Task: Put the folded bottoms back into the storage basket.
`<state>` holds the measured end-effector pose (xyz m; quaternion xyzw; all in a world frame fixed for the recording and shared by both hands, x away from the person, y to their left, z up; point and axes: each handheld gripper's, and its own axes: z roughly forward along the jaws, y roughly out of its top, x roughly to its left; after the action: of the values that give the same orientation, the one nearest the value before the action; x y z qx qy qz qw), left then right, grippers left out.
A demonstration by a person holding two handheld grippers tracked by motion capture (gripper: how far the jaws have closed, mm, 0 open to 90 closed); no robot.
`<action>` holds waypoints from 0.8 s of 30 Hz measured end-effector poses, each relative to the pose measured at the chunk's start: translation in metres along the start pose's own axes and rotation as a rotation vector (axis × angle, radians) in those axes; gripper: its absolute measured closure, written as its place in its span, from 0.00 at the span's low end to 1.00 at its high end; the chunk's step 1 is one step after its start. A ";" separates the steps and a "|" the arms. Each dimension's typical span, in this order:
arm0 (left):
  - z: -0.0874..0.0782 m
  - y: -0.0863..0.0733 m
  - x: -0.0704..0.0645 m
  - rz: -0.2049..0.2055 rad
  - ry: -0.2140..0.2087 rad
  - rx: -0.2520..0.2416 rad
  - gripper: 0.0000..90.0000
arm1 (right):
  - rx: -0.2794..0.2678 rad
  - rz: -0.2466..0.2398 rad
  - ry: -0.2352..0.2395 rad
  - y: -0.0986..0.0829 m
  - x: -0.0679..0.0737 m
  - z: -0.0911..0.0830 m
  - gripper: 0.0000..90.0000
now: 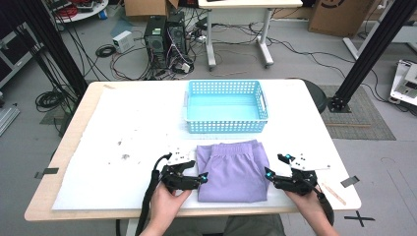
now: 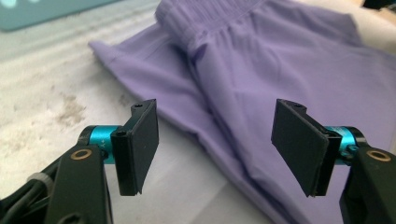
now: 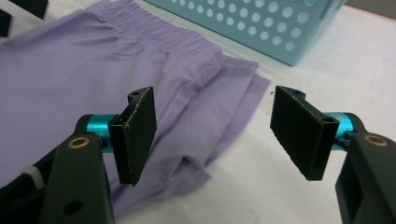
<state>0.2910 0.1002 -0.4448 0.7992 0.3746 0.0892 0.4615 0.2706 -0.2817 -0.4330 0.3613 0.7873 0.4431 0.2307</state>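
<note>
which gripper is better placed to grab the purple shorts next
Neither clearly: it looks like a two-handed lift. The left gripper sits open at the left edge of the purple shorts, the right gripper open at their right edge, the blue basket just beyond.

Plain lilac shorts (image 1: 233, 170) are shown before a light-blue basket (image 1: 226, 126) patterned with perforations; a white cloth (image 1: 133, 147) is stained grey; black grippers carry turquoise fittings.
</note>
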 end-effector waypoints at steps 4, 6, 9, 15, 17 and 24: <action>0.003 0.002 0.002 -0.009 0.013 0.012 0.36 | 0.026 0.045 -0.001 0.004 0.010 0.008 0.34; 0.005 0.002 0.002 -0.013 0.013 0.019 0.36 | 0.044 0.043 -0.008 0.006 0.018 0.013 0.34; 0.006 0.003 0.002 -0.013 0.011 0.020 0.36 | 0.071 0.027 -0.015 0.009 0.027 0.018 0.33; 0.007 0.004 -0.004 0.005 0.028 0.009 0.36 | 0.137 0.009 -0.044 0.010 0.029 0.025 0.32; 0.005 0.004 -0.005 0.017 0.035 0.007 0.36 | 0.152 0.039 -0.052 0.009 0.023 0.025 0.30; 0.011 0.004 -0.002 0.004 0.058 0.096 0.35 | 0.225 0.142 -0.042 0.005 0.008 0.030 0.26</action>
<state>0.2968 0.0906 -0.4473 0.8183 0.3899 0.0954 0.4113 0.2875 -0.2576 -0.4442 0.4488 0.7994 0.3598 0.1732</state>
